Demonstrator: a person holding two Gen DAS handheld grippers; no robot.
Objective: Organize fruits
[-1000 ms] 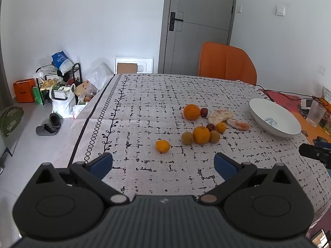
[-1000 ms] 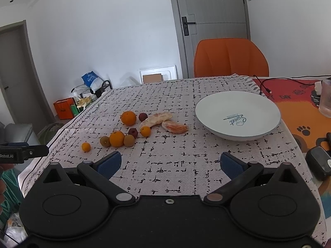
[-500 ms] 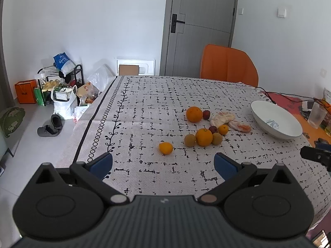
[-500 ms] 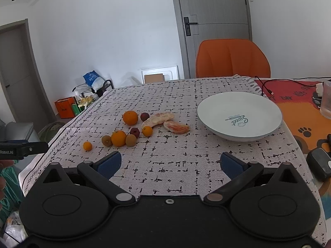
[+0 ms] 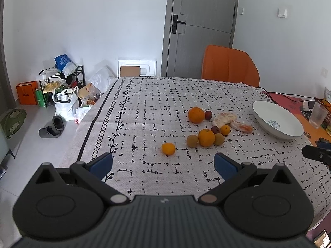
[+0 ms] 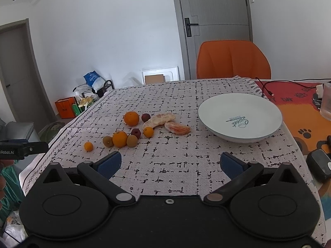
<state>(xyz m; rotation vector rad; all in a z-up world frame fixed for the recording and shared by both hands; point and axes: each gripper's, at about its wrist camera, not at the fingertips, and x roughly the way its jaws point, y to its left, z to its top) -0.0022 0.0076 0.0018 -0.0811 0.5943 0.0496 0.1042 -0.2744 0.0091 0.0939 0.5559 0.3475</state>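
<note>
My left tongs (image 5: 163, 163) and right tongs (image 6: 169, 163) both hang spread wide above the counter (image 5: 157, 111), gripping nothing. The fruits (image 6: 132, 133) lie clustered mid-cloth, one small orange (image 5: 168, 148) apart at their left. The bowl (image 6: 240, 118) sits just right of them.

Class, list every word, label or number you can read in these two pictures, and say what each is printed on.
"Sweet": inside the white bowl, upside down; the small line beside it is too small to read.
"Robot.AI": on the left gripper, cut off at the picture edge.
Red mat lettering: distorted, unreadable.
Blue bag print: blurred.
</note>
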